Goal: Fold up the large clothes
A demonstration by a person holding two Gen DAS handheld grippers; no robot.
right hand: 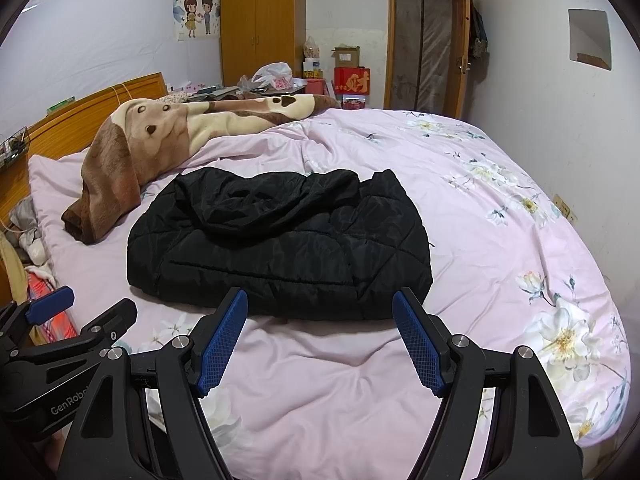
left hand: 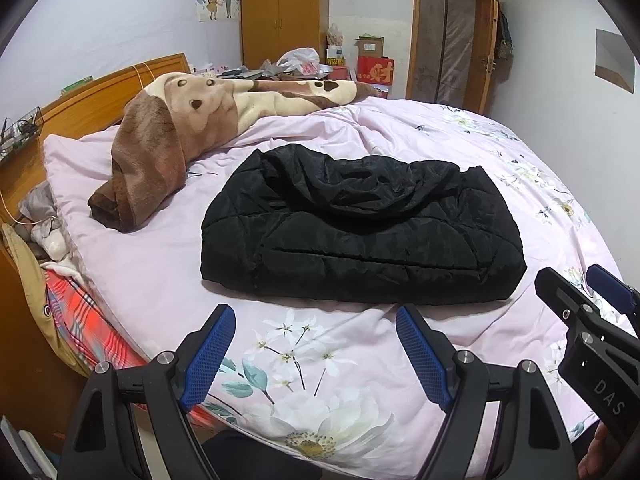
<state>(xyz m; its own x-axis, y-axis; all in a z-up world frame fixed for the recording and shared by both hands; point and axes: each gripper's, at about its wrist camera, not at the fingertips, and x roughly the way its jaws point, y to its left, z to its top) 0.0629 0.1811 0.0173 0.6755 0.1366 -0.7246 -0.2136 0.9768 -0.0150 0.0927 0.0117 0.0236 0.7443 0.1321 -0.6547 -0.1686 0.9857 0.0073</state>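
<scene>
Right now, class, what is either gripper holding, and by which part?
Nothing is held. The left gripper and right gripper both stand open above the bed cover, short of the folded black jacket.

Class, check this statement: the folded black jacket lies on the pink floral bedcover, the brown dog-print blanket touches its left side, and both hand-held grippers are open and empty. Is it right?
One detail is wrong. The brown dog-print blanket lies apart from the black jacket, with bare pink floral bedcover between them, as the left wrist view shows. The left hand-held gripper and right hand-held gripper are open and empty.
</scene>
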